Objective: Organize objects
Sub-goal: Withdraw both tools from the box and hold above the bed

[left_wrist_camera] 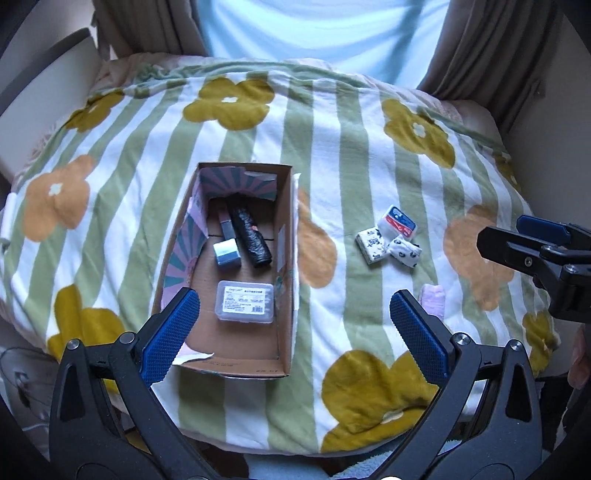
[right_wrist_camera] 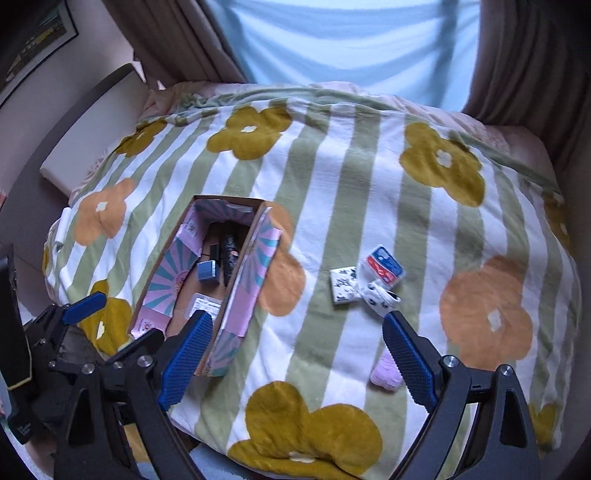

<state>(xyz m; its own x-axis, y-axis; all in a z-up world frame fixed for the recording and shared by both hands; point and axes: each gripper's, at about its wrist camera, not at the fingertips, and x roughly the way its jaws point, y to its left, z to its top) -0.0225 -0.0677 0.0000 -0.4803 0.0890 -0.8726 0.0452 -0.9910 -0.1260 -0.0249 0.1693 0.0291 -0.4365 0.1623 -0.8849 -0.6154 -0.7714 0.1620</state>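
Note:
An open cardboard box (left_wrist_camera: 288, 236) (right_wrist_camera: 255, 266) lies on a flowered, striped blanket. Inside it are a clear plastic case (left_wrist_camera: 245, 302), a black roll (left_wrist_camera: 251, 236) and a small silver box (left_wrist_camera: 226, 253). To the right of the box lie a red and blue packet (left_wrist_camera: 398, 220) (right_wrist_camera: 384, 266), a white patterned packet (left_wrist_camera: 371, 244) (right_wrist_camera: 343, 284), a white spotted bundle (left_wrist_camera: 404, 251) (right_wrist_camera: 378, 301) and a pink soft item (left_wrist_camera: 434, 300) (right_wrist_camera: 386, 373). My left gripper (left_wrist_camera: 295, 332) is open and empty above the box's near end. My right gripper (right_wrist_camera: 295, 354) is open and empty, its right finger beside the pink item.
The blanket (left_wrist_camera: 332, 147) covers a rounded surface with drop-offs on all sides. A person in a light blue shirt (left_wrist_camera: 314, 29) stands at the far side, with brown curtains behind. The right gripper shows at the right edge of the left wrist view (left_wrist_camera: 535, 254).

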